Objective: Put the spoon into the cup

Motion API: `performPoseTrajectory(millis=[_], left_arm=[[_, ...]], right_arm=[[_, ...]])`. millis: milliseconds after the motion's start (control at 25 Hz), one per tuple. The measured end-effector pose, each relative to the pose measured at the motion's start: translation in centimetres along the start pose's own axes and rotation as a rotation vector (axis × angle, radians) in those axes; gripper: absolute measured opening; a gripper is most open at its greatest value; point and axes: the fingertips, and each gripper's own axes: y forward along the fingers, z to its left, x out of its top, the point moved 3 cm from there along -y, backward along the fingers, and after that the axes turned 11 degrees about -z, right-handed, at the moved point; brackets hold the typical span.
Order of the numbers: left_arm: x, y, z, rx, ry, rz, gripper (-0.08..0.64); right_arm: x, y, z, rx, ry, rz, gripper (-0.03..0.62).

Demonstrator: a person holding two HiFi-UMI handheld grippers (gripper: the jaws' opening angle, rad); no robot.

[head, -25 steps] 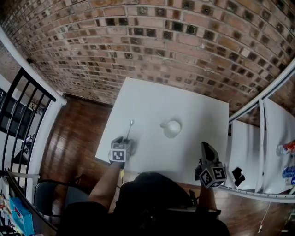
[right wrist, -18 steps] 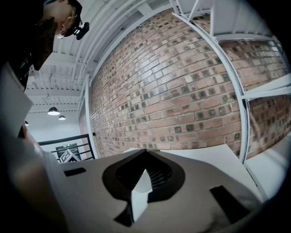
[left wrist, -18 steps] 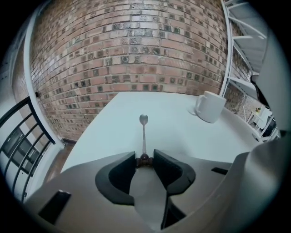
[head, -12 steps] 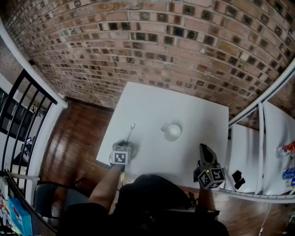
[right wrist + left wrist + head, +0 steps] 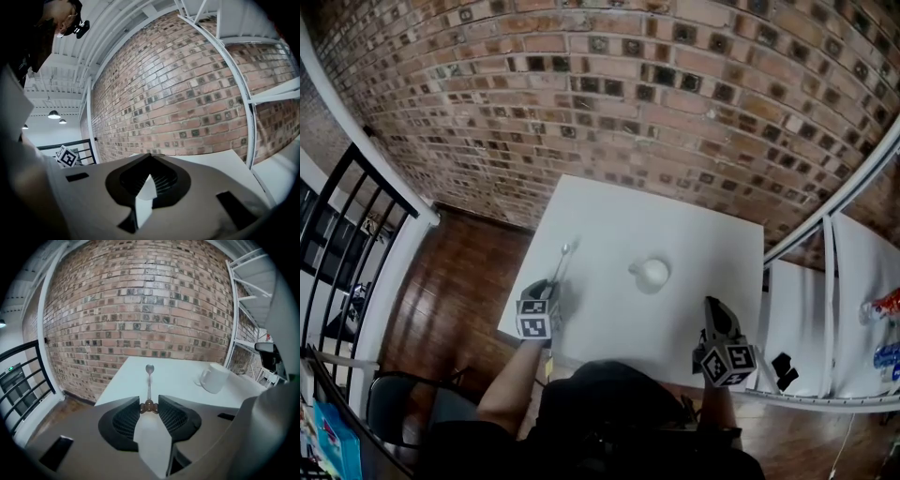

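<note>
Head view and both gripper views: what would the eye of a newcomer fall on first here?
First, the left gripper, whose jaws have just been closing, grips the spoon by its brown handle end at the white table's near left edge, bowl pointing toward the brick wall. Next, the white cup stands alone mid-table, to the spoon's right. The right gripper hangs shut and empty at the near right corner.

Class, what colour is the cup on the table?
The cup is plain white, clearest in the left gripper view.
</note>
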Motion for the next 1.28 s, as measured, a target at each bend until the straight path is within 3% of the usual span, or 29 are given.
performPoseTrajectory(millis=[400, 560, 800, 1280], left_arm=[[12.3, -4.1, 1.0, -0.019, 0.009, -0.316, 0.127], [15.5, -5.6, -0.2, -0.054, 0.01, -0.398, 0.127], [15.8, -5.2, -2.8, -0.147, 0.005, -0.383, 0.127], [14.0, -2.4, -12.6, -0.394, 0.066, -0.317, 0.127]], right_arm=[[1.0, 1.0, 1.6, 0.042, -0.025, -0.028, 0.005], [1.4, 1.1, 1.9, 0.058, -0.038, -0.039, 0.005], [2.3, 0.7, 1.6, 0.051, -0.065, -0.048, 0.005], [3.5, -1.0, 0.4, 0.005, -0.058, -0.074, 0.005]])
